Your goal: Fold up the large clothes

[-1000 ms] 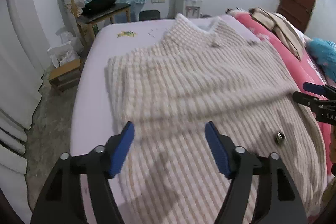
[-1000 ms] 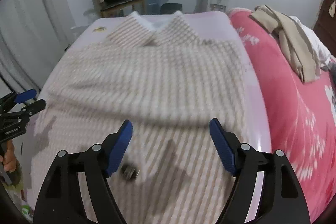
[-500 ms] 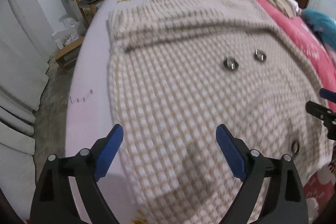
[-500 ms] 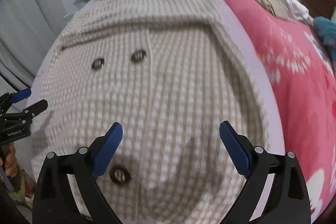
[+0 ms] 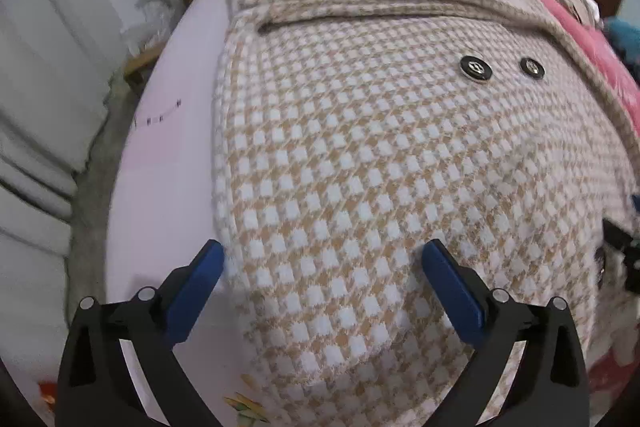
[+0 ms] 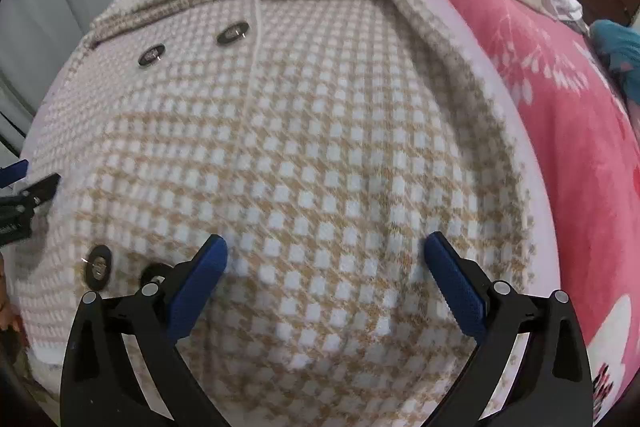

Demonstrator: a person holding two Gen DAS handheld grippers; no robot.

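A large checked coat [image 5: 360,155] in beige and white lies spread flat on a bed with a pale lilac sheet [image 5: 160,155], and it fills most of both views. Its collar is at the top of the frame, and a folded band of the cloth runs across it just below the collar.

In the left wrist view, the left gripper [image 5: 324,259] hangs over the lower left part of the coat. Its blue fingers [image 5: 196,287] have just been opening and now stand wide apart. They hold nothing. The left finger is over the coat's edge, where it meets the sheet, and the other finger is over the cloth. Two dark round buttons [image 5: 475,67] sit in the upper right of this view.

In the right wrist view, the right gripper [image 6: 326,255] hangs over the lower part of the coat. Its fingers [image 6: 454,283] have also just been opening, they are wide apart and they hold nothing; only cloth is under the gap. Two more buttons [image 6: 99,267] lie near the left finger, at the lower left. A pink flowered blanket [image 6: 568,115] lies on the right side of the frame, beside the coat.
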